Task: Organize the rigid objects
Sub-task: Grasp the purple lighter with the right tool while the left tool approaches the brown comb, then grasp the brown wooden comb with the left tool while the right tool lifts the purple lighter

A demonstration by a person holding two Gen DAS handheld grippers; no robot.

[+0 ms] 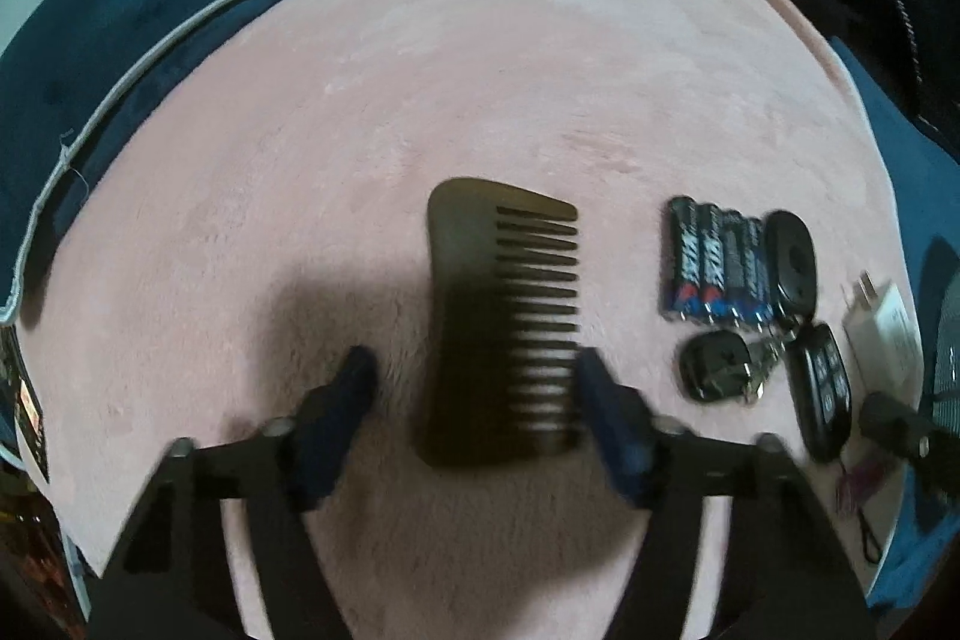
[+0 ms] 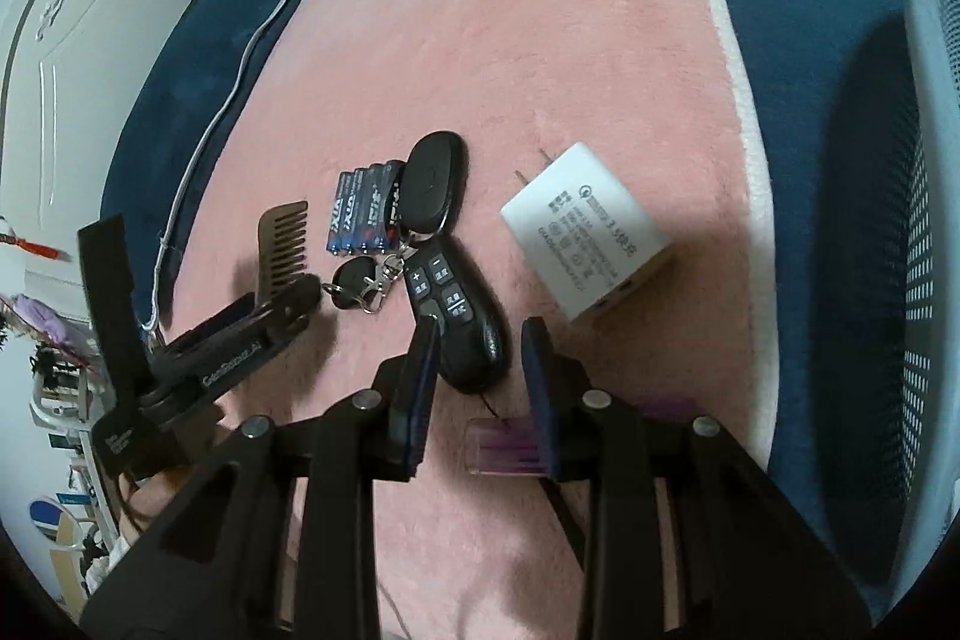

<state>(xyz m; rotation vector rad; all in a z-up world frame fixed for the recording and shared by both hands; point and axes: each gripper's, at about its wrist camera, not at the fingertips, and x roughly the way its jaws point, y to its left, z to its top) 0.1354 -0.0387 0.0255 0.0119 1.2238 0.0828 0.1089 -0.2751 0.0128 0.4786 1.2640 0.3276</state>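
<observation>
Left gripper (image 1: 477, 370) pointed steeply down at the pink plush mat (image 1: 480, 58), jaws straddling the lower end of the comb (image 1: 501, 310); right blue pad sat at the tooth tips, left pad stood clear of the spine with mat visible between, so not pinching. Comb was dark, flat, wide-toothed with a curved spine, lying flat on the mat. Right gripper (image 2: 480, 340) angled down, jaws apart, nothing between the tips; black remote (image 2: 459, 316) lay just beyond its left finger, a clear purple-striped block (image 2: 510, 445) sat low beside the right finger, contact unclear. Four batteries (image 2: 366, 214) lay in a row beside an oval black fob (image 2: 432, 184) on a keyring; boxy white charger (image 2: 591, 235) sat apart, prongs facing away
</observation>
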